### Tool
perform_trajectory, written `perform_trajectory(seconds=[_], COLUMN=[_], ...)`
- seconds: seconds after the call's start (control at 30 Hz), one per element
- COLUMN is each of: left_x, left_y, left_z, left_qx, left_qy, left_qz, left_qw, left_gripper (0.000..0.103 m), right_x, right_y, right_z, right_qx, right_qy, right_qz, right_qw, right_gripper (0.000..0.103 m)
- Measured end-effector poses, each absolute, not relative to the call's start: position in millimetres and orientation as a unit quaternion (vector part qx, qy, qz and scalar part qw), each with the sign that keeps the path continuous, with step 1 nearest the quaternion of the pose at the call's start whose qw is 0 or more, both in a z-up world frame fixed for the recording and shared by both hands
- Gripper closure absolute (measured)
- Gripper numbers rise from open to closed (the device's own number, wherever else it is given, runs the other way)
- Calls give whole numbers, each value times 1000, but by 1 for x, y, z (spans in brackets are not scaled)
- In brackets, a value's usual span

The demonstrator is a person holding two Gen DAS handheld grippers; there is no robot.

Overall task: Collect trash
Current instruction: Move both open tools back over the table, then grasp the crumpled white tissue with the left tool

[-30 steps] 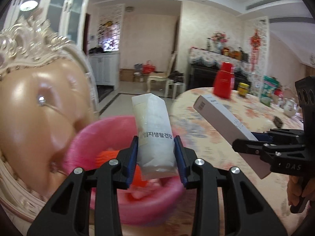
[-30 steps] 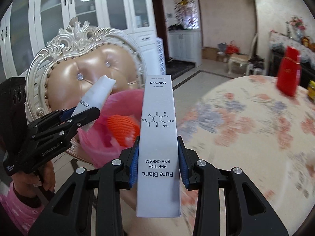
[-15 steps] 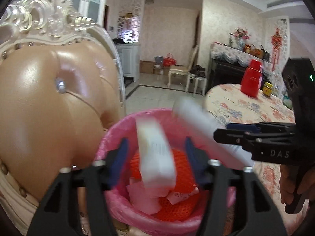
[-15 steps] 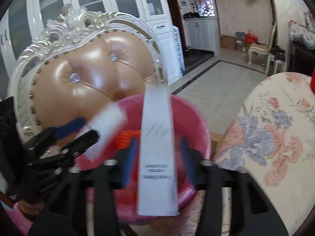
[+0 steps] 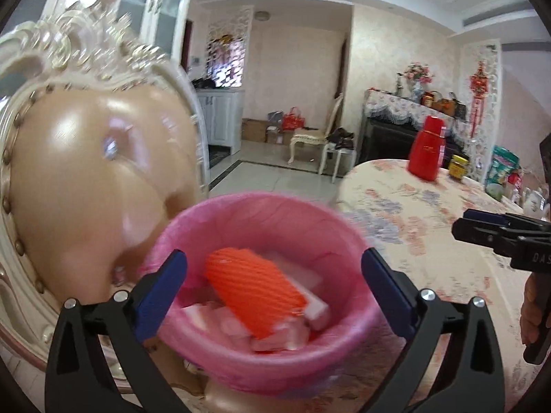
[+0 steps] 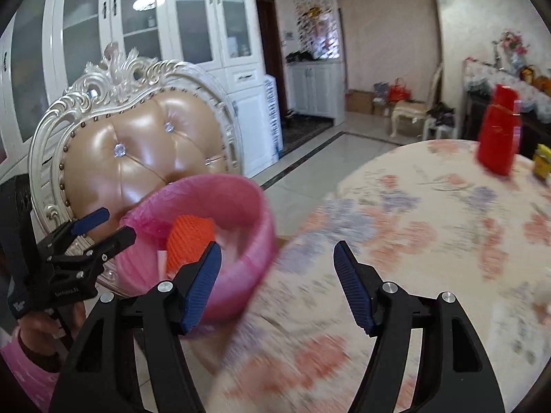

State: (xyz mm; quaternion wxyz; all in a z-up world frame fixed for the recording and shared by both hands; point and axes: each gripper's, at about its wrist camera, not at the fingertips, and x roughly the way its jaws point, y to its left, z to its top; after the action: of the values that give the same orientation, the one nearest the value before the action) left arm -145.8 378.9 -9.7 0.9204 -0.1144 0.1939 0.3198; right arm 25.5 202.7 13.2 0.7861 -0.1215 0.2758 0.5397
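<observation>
Left hand-held gripper (image 5: 273,272): opening, empty, over pink bin (image 5: 241,206).
Right hand-held gripper (image 6: 277,268): opening, empty.
Chair (image 5: 69,172): left of frame, behind bin.
Tabletop (image 6: 430,213): right of frame.

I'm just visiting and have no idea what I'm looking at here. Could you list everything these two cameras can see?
bin: one, pink, lined with a pink bag, beside the table's edge
orange netting: one, orange, inside the bin
white boxes: several, white, blurred, inside the bin under the netting
chair: one, tan padding, cream carved frame, behind the bin
table: one, round, floral cloth
red container: one, red, on the table's far side
yellow jar: one, yellow, beside the red container
cabinets: white, glass-doored, along the wall
left gripper: black, blue pads, jaws opening, empty, over the bin
right gripper: black, blue pads, jaws opening, empty, over the table edge
</observation>
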Motion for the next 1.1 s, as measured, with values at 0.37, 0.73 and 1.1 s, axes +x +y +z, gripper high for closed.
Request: perform_trajectory(seconds=[0.37, 0.73, 1.1], left_x=[-70, 55, 213], left_y=[266, 136, 75], left_z=[6, 17, -17], left_qx=[-67, -48, -40], left_qy=[208, 230, 276], left_qz=[192, 69, 70], left_qw=[957, 970, 958], left_gripper=[5, 5, 5], right_x=[61, 140, 173], right_y=[43, -112, -187], right_z=[22, 11, -13], right_qx=[-76, 1, 75], right_qy=[255, 269, 259], right_qz=[414, 245, 166], right_qw=[870, 931, 949], right_gripper=[37, 37, 37])
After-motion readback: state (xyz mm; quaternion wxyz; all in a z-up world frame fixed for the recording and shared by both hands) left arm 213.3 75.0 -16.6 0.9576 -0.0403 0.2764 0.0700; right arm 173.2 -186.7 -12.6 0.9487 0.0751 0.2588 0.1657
